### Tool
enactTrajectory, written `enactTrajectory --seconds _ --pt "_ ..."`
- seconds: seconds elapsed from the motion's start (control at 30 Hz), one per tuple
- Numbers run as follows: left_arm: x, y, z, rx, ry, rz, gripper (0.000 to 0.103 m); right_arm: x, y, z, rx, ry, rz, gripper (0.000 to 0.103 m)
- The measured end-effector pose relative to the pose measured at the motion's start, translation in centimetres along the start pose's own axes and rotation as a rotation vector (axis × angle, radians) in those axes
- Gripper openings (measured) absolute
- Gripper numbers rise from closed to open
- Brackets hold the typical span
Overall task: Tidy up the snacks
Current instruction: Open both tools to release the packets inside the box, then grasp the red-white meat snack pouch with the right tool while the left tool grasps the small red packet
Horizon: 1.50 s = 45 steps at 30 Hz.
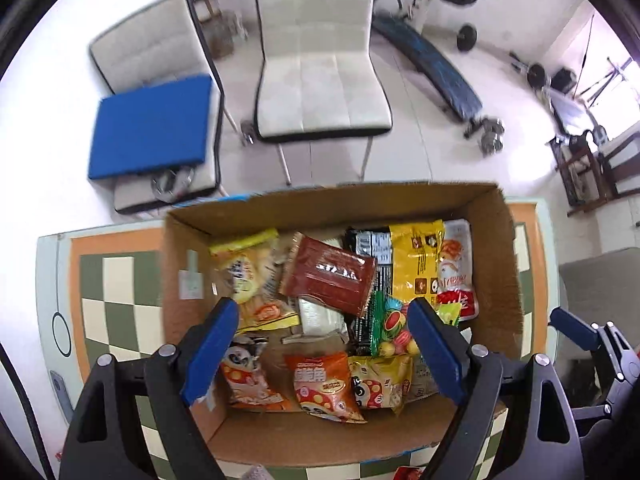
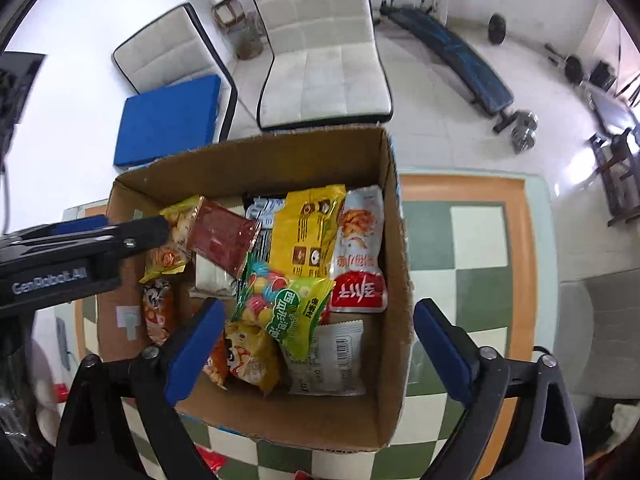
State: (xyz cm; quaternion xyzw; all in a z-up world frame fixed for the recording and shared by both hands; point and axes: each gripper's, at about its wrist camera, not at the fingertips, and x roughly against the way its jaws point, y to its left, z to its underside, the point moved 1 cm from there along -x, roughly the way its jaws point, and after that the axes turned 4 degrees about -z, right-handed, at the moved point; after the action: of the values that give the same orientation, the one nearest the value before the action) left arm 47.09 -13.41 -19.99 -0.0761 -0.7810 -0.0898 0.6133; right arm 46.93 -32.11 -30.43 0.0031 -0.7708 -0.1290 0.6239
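Note:
An open cardboard box [image 1: 182,248] on the chequered table [image 1: 116,280] holds several snack packets. Among them are a dark red packet [image 1: 328,276], a yellow bag [image 1: 416,256], a white-and-red pouch [image 1: 456,276], a green candy bag [image 2: 280,300] and an orange packet [image 1: 320,380]. My left gripper [image 1: 320,312] hangs open above the box's middle with nothing between its fingers. My right gripper [image 2: 320,308] is also open and empty; it straddles the box's right wall [image 2: 394,240], left finger over the snacks, right finger outside.
Two white chairs [image 1: 320,60] stand beyond the table, one with a blue cushion [image 1: 156,128]. A weight bench [image 1: 432,64] and dumbbells lie on the floor behind. A red packet [image 2: 212,456] lies on the table in front of the box.

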Motion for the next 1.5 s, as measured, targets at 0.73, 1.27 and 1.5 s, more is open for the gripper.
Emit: enactTrajectory --seconds 0.73,1.27,1.5 --pt "-2.5 2.4 30.1 0.236 0.260 -0.102 0.086 -4.3 2.7 25.5 0.482 0.376 0.058 0.091" --pt "-6.0 4.3 35.3 0.380 0.374 -0.036 0.086 -11.4 1.8 33.1 0.702 0.548 0.156 0.080" --pt "-6.6 5.9 35.7 0.425 0.390 -0.002 0.086 -10.0 -2.9 30.7 0.225 0.488 0.119 0.065"
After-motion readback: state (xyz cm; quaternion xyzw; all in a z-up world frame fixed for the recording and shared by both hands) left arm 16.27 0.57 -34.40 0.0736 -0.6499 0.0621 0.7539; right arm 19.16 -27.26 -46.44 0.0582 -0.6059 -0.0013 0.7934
